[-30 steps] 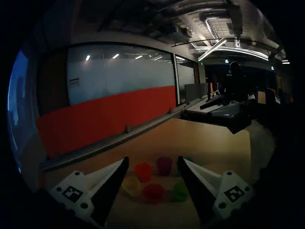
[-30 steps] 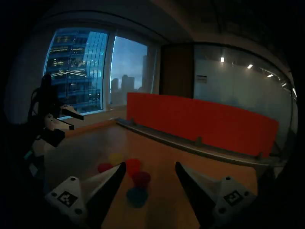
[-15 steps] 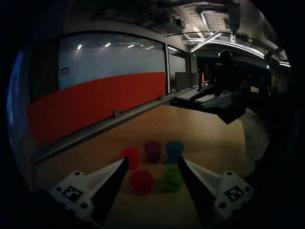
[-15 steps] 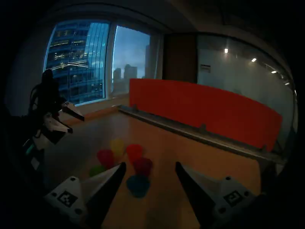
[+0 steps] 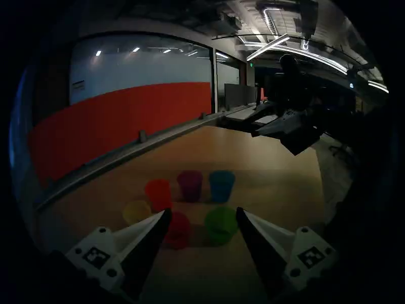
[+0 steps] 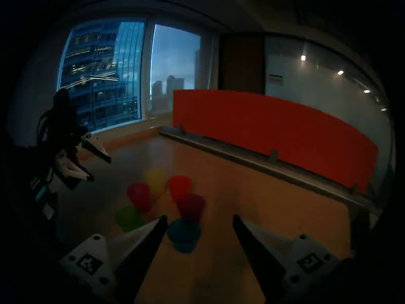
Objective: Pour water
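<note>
Wooden table [image 5: 273, 187]: carries six plastic cups, clustered close together in two rows.
Far row, left gripper view: orange-red cup [image 5: 158, 192], purple cup [image 5: 191, 185], blue cup [image 5: 221, 185].
Near row: yellow cup [image 5: 136, 212], red cup [image 5: 179, 230], green cup [image 5: 220, 224].
Left gripper [image 5: 202, 211]: fingers spread, empty, above the table before the near row.
Right gripper [image 6: 199, 218]: fingers spread, empty, blue cup nearest its tips.
</note>
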Demonstrator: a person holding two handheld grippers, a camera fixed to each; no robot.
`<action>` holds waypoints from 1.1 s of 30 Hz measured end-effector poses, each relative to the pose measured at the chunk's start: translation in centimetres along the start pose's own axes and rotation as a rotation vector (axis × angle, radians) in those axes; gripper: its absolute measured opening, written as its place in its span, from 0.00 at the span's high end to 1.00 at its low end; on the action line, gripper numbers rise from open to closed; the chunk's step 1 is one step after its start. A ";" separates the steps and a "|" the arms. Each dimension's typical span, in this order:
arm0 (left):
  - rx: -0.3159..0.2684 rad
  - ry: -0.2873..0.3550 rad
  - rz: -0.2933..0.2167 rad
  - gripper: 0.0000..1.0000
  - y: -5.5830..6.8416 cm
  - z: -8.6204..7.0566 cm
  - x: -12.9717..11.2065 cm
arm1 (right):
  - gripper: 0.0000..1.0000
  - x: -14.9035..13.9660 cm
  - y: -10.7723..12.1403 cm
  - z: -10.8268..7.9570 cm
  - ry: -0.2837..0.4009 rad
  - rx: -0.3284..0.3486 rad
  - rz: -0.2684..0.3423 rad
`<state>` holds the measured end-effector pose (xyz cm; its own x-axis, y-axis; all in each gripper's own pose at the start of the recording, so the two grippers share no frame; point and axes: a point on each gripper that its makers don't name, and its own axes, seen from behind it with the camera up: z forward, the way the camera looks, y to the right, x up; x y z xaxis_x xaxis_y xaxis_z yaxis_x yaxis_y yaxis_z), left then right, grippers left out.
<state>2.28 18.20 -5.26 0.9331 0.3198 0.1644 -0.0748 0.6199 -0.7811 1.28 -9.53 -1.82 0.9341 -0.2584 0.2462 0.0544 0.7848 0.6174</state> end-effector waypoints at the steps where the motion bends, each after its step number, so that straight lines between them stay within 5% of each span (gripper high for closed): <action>1: -0.004 -0.005 0.001 0.05 0.2 0.2 -0.3 | 0.00 -0.2 0.0 0.1 -0.004 0.001 0.001; 19: -0.059 -0.102 0.008 0.05 3.0 3.4 -5.4 | 0.00 -2.1 0.3 0.9 -0.038 -0.002 0.003; 33: -0.063 -0.167 0.027 0.05 3.9 6.1 -8.1 | 0.00 -2.2 0.4 1.1 -0.043 -0.006 -0.004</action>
<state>-7.66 22.38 -5.96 0.8592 0.4535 0.2370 -0.0716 0.5652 -0.8219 -1.13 -9.22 -1.28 0.9178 -0.2853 0.2760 0.0601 0.7872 0.6138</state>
